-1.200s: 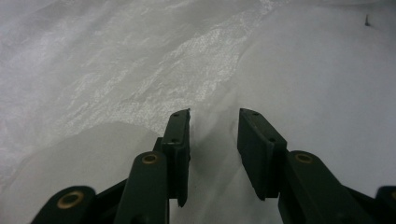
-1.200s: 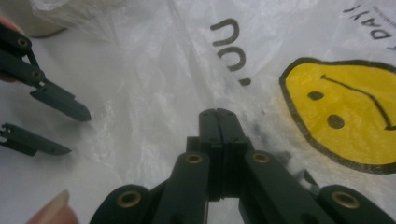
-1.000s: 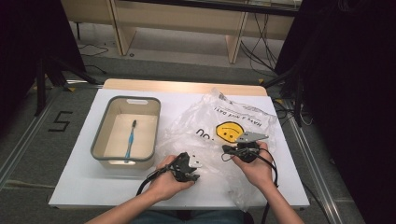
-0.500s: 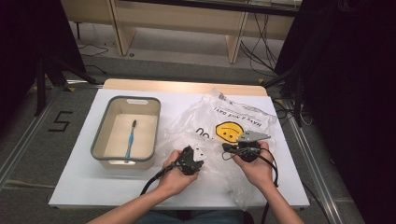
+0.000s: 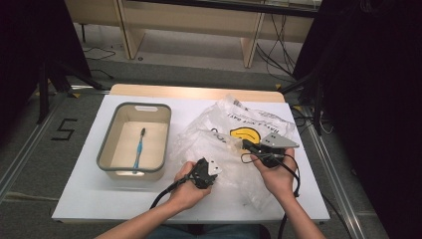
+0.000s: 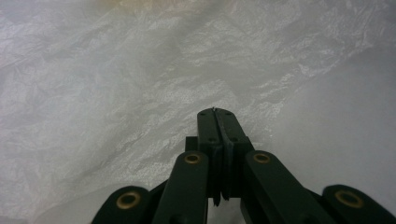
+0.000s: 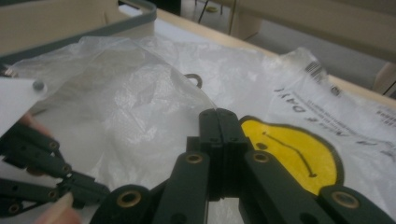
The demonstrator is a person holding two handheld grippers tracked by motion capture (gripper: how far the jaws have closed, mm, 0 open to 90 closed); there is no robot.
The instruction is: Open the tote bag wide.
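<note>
Since the earlier frames the left gripper [image 5: 205, 172] has shifted a little toward the plastic bag [image 5: 234, 149] and its jaws have just been closing; in the left gripper view they now stand pressed together with a thin fold of the bag's film pinched at their tips. The right gripper [image 5: 259, 149] has hardly moved, and its jaws are likewise together, nipping the bag's raised clear edge beside the yellow smiley face [image 7: 292, 158]. The bag lies crumpled on the white counter [image 5: 89, 199] to the right of the grey bin [image 5: 107, 144] holding a blue toothbrush [image 5: 139, 149], its long axis running from the grippers away toward the counter's far right corner.
</note>
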